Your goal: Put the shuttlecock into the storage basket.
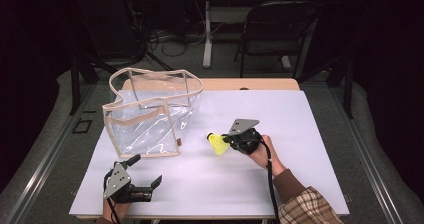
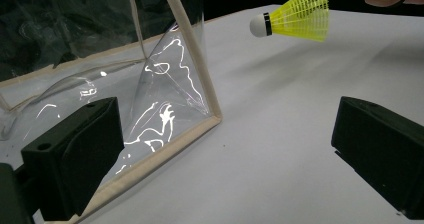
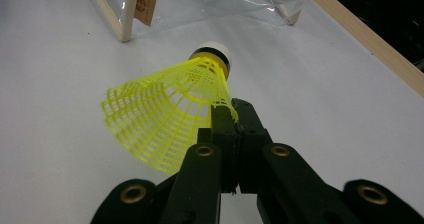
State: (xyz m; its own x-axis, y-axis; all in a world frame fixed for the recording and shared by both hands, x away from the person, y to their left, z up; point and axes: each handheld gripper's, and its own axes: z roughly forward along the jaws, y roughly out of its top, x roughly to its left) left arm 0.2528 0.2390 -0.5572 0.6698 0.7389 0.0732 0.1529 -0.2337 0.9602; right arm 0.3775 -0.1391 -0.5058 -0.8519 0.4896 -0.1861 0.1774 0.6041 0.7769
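Observation:
A yellow shuttlecock (image 1: 217,143) with a white cork tip hangs just above the white table, its tip toward the clear bag. My right gripper (image 1: 231,140) is shut on the rim of its skirt; in the right gripper view the shuttlecock (image 3: 170,115) is pinched at its edge between the closed jaws (image 3: 231,115). A clear plastic tote bag (image 1: 150,114) with beige trim stands open-topped at the table's left. My left gripper (image 1: 148,174) rests near the front left edge, open and empty. In the left gripper view the bag's corner (image 2: 150,94) lies close ahead and the shuttlecock (image 2: 297,16) floats beyond.
The white table top (image 1: 280,169) has a wooden strip along its far edge. A dark chair (image 1: 275,29) and a white table leg stand beyond on the floor. A plaid sleeve (image 1: 305,209) enters at the bottom right.

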